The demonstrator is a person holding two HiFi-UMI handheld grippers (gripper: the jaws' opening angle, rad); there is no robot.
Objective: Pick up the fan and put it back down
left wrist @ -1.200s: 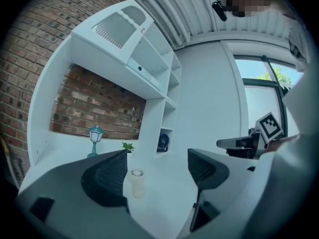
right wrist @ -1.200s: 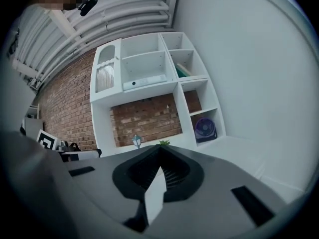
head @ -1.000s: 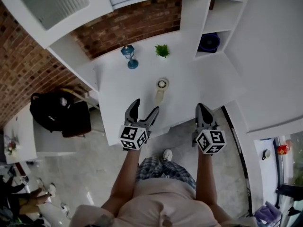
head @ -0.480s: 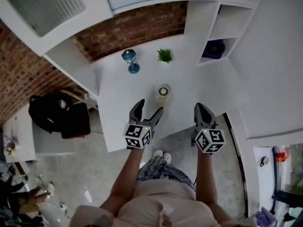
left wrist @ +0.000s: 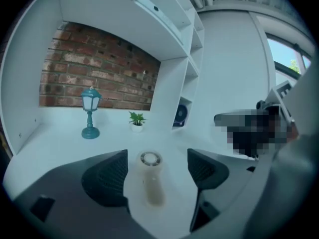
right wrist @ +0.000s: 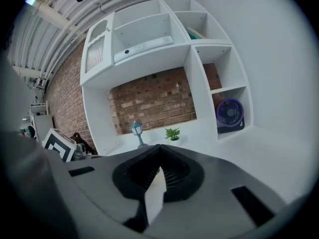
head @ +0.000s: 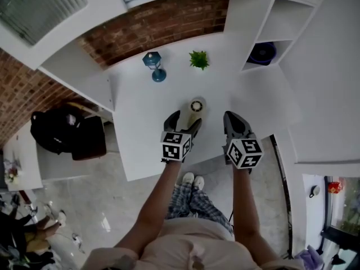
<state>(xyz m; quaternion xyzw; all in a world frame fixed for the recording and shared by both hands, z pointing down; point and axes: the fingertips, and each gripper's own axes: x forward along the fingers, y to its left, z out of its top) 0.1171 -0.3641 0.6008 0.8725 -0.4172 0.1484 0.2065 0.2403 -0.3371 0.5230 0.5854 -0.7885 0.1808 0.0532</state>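
Your left gripper [head: 185, 121] has its jaws spread apart. The small cream fan [left wrist: 148, 176] stands upright on the white desk [head: 140, 125] between them, closer to the left jaw. Your right gripper [head: 233, 120] hovers just to the right of the left one, jaws pressed together on nothing.

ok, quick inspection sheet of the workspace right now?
Surface: white desk, shelves above and to its right.
Job's things: fan standing on the desk, between the left gripper's jaws.
Clutter: blue lamp and small plant at the back; purple fan in a shelf cubby.
Grippers: left gripper open around the fan, contact unclear; right gripper shut, empty.
Cables: nothing seen.
Surroundings: brick wall behind; black bag left of the desk.
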